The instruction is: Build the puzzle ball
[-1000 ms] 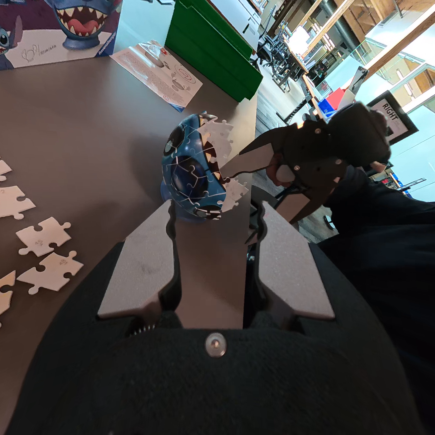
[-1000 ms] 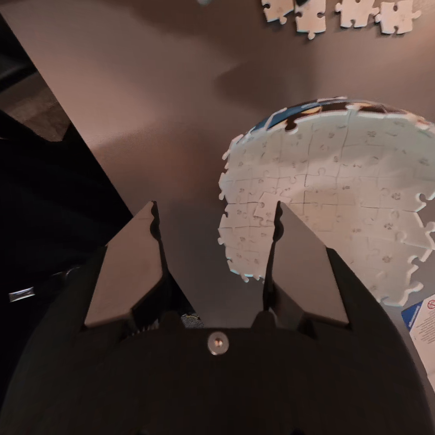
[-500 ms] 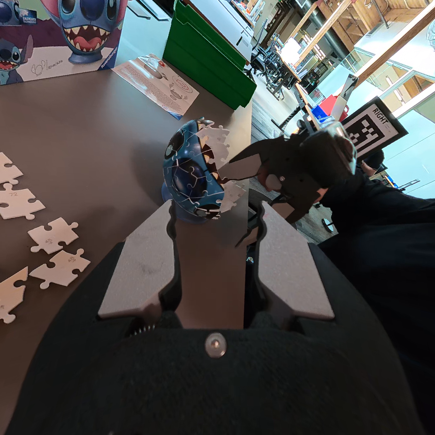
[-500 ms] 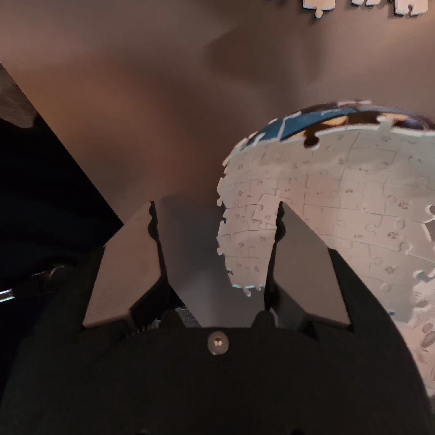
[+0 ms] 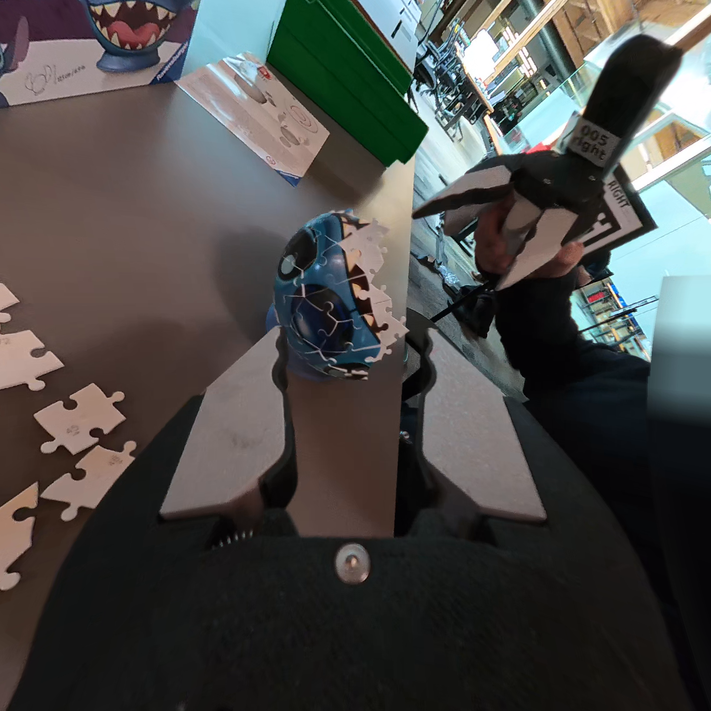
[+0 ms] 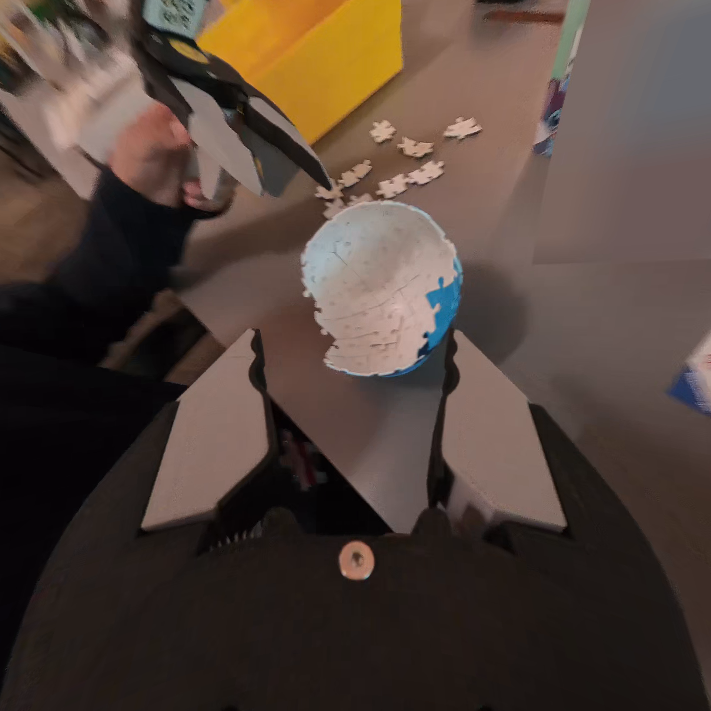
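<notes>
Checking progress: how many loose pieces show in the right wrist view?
9 pieces, clustered on the table beyond the ball. The view is blurred, and more may hide behind the ball.

Around puzzle ball [image 5: 327,296]: bare table [image 5: 134,215] all round.
Left side: loose pieces [image 5: 80,417] scattered.
Far edge: green bins [image 5: 346,77], instruction leaflet [image 5: 254,115].
</notes>
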{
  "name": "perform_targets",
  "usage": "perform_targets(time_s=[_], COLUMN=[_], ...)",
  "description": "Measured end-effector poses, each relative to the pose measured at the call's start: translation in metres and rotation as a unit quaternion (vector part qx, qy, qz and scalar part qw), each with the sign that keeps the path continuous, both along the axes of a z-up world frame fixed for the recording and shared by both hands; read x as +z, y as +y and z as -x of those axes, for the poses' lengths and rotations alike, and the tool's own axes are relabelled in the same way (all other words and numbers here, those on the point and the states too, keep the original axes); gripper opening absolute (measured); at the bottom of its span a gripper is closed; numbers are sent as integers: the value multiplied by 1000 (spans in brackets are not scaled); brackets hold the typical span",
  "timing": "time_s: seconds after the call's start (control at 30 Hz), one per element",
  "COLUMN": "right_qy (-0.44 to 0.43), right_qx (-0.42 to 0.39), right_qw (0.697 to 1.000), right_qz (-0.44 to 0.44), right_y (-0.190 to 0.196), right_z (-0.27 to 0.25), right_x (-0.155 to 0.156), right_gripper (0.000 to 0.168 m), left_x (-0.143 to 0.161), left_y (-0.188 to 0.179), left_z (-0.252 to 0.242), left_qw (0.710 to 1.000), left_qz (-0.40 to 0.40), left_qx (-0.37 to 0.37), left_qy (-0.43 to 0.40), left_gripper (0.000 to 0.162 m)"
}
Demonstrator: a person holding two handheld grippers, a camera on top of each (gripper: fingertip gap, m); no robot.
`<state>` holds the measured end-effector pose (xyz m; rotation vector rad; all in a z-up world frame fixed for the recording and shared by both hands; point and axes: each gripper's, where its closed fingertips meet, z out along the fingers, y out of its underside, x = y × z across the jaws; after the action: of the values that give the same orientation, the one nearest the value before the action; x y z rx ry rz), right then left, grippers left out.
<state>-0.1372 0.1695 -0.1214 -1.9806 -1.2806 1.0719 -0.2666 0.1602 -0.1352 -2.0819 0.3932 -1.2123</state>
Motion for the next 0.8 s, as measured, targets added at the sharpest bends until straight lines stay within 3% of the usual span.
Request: perform_targets(time_s=[0.1,0.43,0.8], right_qy=[46,-26,-6], right_qx=[14,17,44], right_qw=[995,998,993], right_qz=[84,62,106], right_y=[7,26,23], right_z=[1,35,44], right_x=[-17,-58,-62], right_gripper=[92,81,84], left_x=[0,-19,-25], left_y=[6,26,22], left_z=[-4,-7,-26], left_qw=[1000,996,989], left_qz=[20,88,120], left_qx=[-7,-7,-55], left_qy=[-12,-17,-65], left_gripper=[68,71,70])
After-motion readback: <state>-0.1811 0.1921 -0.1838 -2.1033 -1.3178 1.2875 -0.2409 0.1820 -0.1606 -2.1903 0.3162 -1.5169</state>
